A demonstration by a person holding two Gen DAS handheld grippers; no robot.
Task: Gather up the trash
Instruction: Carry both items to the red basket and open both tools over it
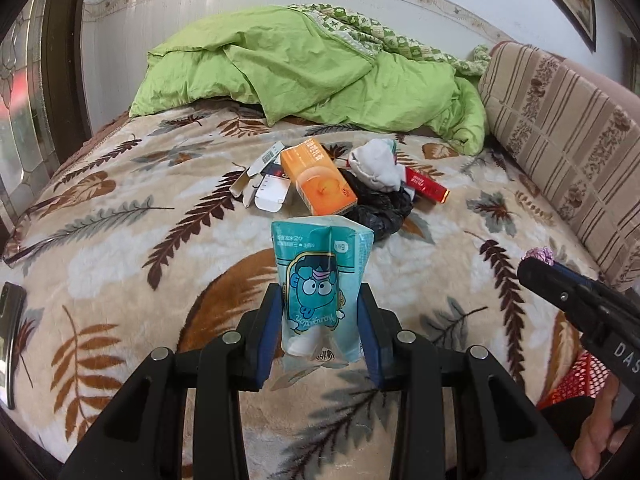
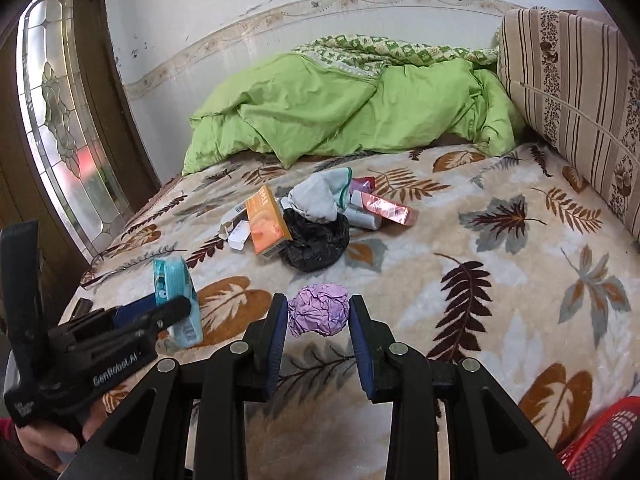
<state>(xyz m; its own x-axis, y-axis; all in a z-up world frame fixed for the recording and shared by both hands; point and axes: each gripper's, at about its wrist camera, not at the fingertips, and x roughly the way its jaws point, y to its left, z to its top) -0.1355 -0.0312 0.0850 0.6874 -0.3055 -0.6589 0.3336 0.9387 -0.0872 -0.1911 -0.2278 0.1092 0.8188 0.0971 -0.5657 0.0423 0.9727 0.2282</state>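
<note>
My left gripper (image 1: pixel 320 312) is shut on a teal tissue pack (image 1: pixel 320 284) with a cartoon face, held above the bed; the pack also shows in the right wrist view (image 2: pixel 178 300). My right gripper (image 2: pixel 319 316) is shut on a crumpled purple paper ball (image 2: pixel 318 314), held above the blanket. A trash pile lies mid-bed: an orange box (image 1: pixel 320 178), a white opened carton (image 1: pixel 266 190), a black plastic bag (image 1: pixel 380 208), a white crumpled cloth (image 1: pixel 378 166) and a red box (image 1: pixel 426 186). The pile shows in the right wrist view around the orange box (image 2: pixel 266 220).
A leaf-patterned blanket (image 1: pixel 120 240) covers the bed. A green duvet (image 1: pixel 300 68) is heaped at the back. A striped cushion (image 1: pixel 560 140) lines the right side. A red mesh basket (image 2: pixel 600 444) sits at the lower right. A dark phone (image 1: pixel 10 320) lies at the left edge.
</note>
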